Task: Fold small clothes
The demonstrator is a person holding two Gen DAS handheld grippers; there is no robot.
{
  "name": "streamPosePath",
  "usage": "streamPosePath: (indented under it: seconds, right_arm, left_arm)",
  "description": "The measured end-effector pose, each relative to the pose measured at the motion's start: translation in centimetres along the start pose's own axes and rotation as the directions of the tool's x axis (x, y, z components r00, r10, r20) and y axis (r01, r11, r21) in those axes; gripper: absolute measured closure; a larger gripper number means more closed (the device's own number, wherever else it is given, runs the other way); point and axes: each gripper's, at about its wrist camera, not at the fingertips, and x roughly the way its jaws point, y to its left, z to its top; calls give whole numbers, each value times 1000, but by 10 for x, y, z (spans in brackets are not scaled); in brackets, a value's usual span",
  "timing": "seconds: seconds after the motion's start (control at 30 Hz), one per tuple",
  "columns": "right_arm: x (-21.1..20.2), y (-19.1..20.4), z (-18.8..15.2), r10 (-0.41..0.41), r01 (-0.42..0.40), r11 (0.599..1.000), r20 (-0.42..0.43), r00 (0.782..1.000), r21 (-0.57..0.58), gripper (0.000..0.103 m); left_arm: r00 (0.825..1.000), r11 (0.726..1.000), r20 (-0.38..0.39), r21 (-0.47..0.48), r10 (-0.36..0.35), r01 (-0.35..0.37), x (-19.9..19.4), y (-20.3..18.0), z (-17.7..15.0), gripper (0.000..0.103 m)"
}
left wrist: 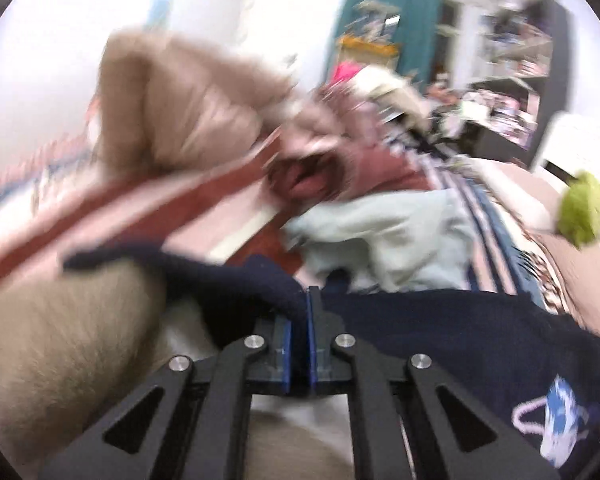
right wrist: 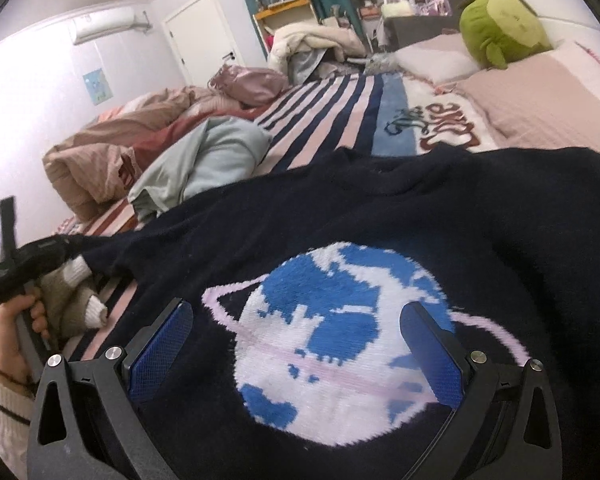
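Bed (right wrist: 340, 96) spread with a navy planet sweater (right wrist: 340, 240), mid-fold.
Left gripper (left wrist: 300, 320) pinches its edge; right gripper (right wrist: 296, 344) hovers open — thick knit could slip free.

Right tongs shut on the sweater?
No: the right tongs stand wide open over the navy sweater, its planet design showing between the blue pads.

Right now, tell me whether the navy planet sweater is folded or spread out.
Mostly spread: the navy sweater lies open on the bed, planet design fully showing. The left gripper pinches one edge; the right gripper is open above it.
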Motion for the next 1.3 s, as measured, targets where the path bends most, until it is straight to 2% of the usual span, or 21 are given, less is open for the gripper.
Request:
streamPosePath:
  seconds: [0.1,0.17,0.2,0.23,0.3,0.33,0.37,0.47,0.53,0.57,0.63,0.73,0.8,0.87,1.03,1.07,1.13,1.17,1.2,1.23,1.3]
  right_arm:
    - [-15,-4,1,8,-8,1000,24,1000,9,0]
    - [-26,-7,0,3,-4,1000,41,999,8,0]
    - [-31,-8,0,-1,1,1000,48,999,8,0]
    - [-37,-10,0,-6,5,1000,55,998,10,0]
    - [-51,-16,-2,-25,24,1000,71,997,15,0]
    - [-57,-19,-4,-37,36,999,79,996,19,0]
    - [-63,-22,-5,-49,47,999,84,995,27,0]
    - [-72,-26,-7,-52,50,998,71,996,27,0]
    - [-78,-22,-6,-59,58,998,78,995,14,0]
    - [-80,-20,-6,-57,56,998,82,995,8,0]
    - [-82,-12,-2,-35,36,999,86,996,-13,0]
    - [-72,26,7,38,-29,993,74,997,-118,0]
    - [-55,59,13,86,-74,975,46,995,-211,0]
    - [-28,94,18,116,-112,944,-7,993,-310,0]
    - [58,152,17,9,-66,904,-137,991,-423,2]
    - [75,156,14,-40,-29,904,-152,988,-427,8]
    - [98,156,10,-118,41,899,-151,981,-435,50]
    - [102,153,9,-134,61,903,-144,981,-425,55]
    - [100,148,10,-132,70,915,-131,983,-397,67]
    - [91,144,12,-117,71,930,-106,988,-360,89]
    - [61,125,16,-77,68,963,-22,997,-259,94]
  left_arm:
    - [971,959,83,198,-223,203,-41,-56,-4,100]
    - [925,879,-11,306,-380,364,-52,-102,-20,100]
    - [890,839,-99,302,-446,454,-48,-118,-31,100]
    - [825,788,-225,250,-518,563,-37,-134,-48,100]
    - [724,734,-397,161,-565,660,-15,-151,-79,99]
    - [694,735,-470,130,-545,665,-3,-158,-96,99]
    - [684,746,-509,116,-523,656,4,-161,-106,99]
    - [712,772,-480,105,-513,627,-5,-153,-100,92]
    - [744,782,-421,118,-519,612,-28,-141,-89,67]
    - [760,786,-387,128,-522,605,-41,-133,-84,63]
    - [798,808,-322,139,-510,572,-70,-115,-75,59]
    - [876,876,-222,135,-429,464,-101,-74,-70,55]
    - [916,916,-164,110,-365,385,-117,-45,-67,54]
    - [937,938,-126,82,-326,337,-127,-23,-65,53]
    - [961,961,-54,38,-272,274,-154,29,-66,47]
    - [961,961,-48,25,-274,275,-157,36,-66,47]
    - [961,961,-39,5,-275,276,-162,47,-70,47]
    - [961,962,-39,2,-273,273,-163,50,-70,47]
    - [962,963,-38,3,-270,271,-164,51,-71,47]
    - [963,963,-36,5,-269,269,-166,46,-75,47]
    - [961,961,-29,6,-275,275,-167,44,-76,47]
